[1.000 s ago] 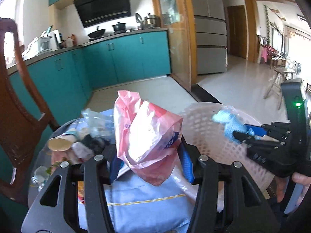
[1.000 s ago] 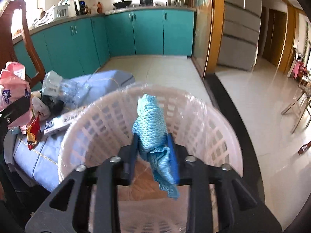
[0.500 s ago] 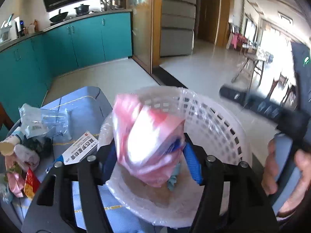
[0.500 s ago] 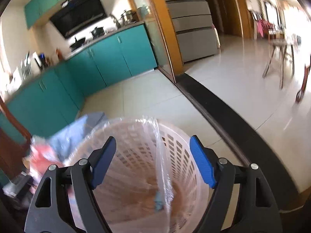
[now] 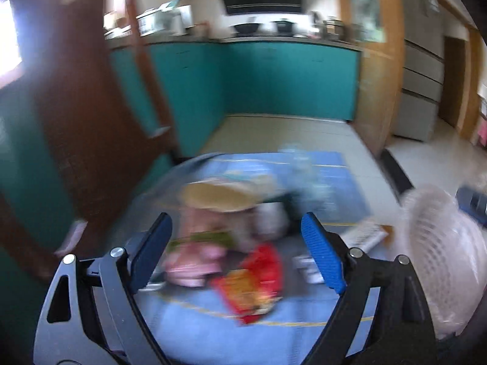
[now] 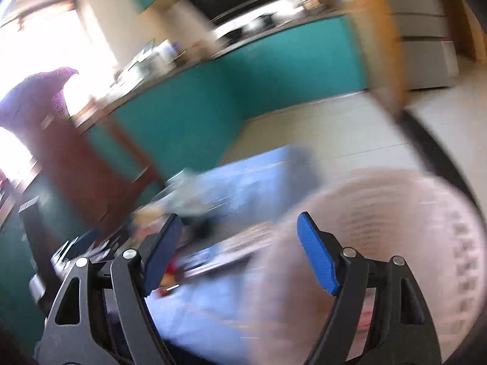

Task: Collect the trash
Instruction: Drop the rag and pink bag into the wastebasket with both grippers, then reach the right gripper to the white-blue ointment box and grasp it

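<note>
Cabinets [image 5: 274,82]: teal, ran along the far wall beyond the floor; blurred in both views.
Chair [image 5: 91,127]: dark brown wood, stood at the left of the worktop.
Worktop [image 5: 331,176]: covered in pale blue cloth with thin yellow lines; carried the litter.
Basket [image 5: 444,243]: white plastic lattice with a clear liner, stood at the right edge of the worktop; in the right wrist view lay directly beyond the right finger, smeared by motion.
Left hand-held gripper [image 5: 237,252]: fingers spread wide apart, held nothing; pointed at the litter heap, which showed between the blue pads.
Right hand-held gripper [image 6: 237,249]: fingers likewise wide apart and empty; left finger over the litter, right finger over the basket side.
Litter heap [image 5: 231,231]: lay on the cloth left of the basket, apart from it; heavily blurred.
Paper cup [image 5: 219,196]: tan mouth turned toward the camera, at the far side of the heap.
Clear plastic bag [image 5: 304,179]: crumpled, behind and right of the cup.
Red snack wrapper [image 5: 252,279]: nearest piece, flat on the cloth between the left pads, closer to the right one.
Pink wrapper [image 5: 194,261]: just left of the red one, near the left pad.
White box [image 5: 365,235]: flat, printed, between the heap and the basket.
</note>
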`<action>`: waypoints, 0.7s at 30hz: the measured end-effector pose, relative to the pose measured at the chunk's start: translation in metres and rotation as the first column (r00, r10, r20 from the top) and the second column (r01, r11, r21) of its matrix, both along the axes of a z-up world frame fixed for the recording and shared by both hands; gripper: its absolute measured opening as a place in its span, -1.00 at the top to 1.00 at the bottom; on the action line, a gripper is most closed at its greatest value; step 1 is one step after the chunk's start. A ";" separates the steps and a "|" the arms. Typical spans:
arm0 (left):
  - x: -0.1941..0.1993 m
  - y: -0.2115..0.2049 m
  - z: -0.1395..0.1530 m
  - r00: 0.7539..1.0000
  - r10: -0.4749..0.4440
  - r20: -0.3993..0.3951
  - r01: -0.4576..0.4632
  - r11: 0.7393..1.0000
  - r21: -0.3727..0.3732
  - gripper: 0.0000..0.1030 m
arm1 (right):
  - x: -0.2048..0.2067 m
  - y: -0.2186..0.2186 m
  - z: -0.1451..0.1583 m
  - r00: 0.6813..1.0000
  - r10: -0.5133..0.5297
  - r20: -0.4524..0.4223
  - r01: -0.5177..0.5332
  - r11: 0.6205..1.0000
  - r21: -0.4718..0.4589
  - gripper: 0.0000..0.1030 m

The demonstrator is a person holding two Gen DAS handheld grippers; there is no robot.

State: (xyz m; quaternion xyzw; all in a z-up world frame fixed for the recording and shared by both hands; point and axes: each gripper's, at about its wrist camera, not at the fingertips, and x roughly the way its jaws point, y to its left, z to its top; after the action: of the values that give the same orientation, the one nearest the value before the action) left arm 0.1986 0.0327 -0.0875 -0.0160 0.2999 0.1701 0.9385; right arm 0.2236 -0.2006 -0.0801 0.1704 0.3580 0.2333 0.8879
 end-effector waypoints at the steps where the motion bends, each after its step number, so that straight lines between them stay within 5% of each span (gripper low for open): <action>1: -0.005 0.012 0.001 1.000 0.020 0.002 -0.020 1.000 0.002 -0.69 | 0.003 0.017 -0.004 0.999 0.036 -0.025 -0.036 0.999 -0.003 -0.49; 3: -0.014 0.025 0.003 0.999 0.039 0.005 -0.039 0.999 0.015 -0.69 | 0.010 0.063 -0.023 0.986 0.099 -0.135 -0.105 0.994 -0.036 -0.42; 8: -0.024 0.044 -0.003 0.998 0.063 -0.012 -0.063 0.998 0.019 -0.69 | 0.025 0.119 -0.068 0.947 0.021 -0.320 -0.083 0.980 -0.182 -0.40; 15: -0.036 0.056 -0.012 0.998 0.047 -0.041 -0.047 0.999 -0.015 -0.69 | 0.050 0.134 -0.089 0.928 -0.209 -0.308 0.114 0.947 -0.300 -0.40; 21: -0.039 0.054 -0.018 0.998 0.031 -0.060 -0.032 0.999 -0.020 -0.69 | 0.070 0.133 -0.101 0.914 -0.264 -0.309 0.164 0.935 -0.314 -0.39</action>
State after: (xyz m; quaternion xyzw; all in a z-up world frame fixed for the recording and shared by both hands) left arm 0.1599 0.0870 -0.1058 -0.0256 0.3292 0.1823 0.9262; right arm 0.2933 -0.0675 -0.1809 0.1197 0.5170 0.0467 0.8463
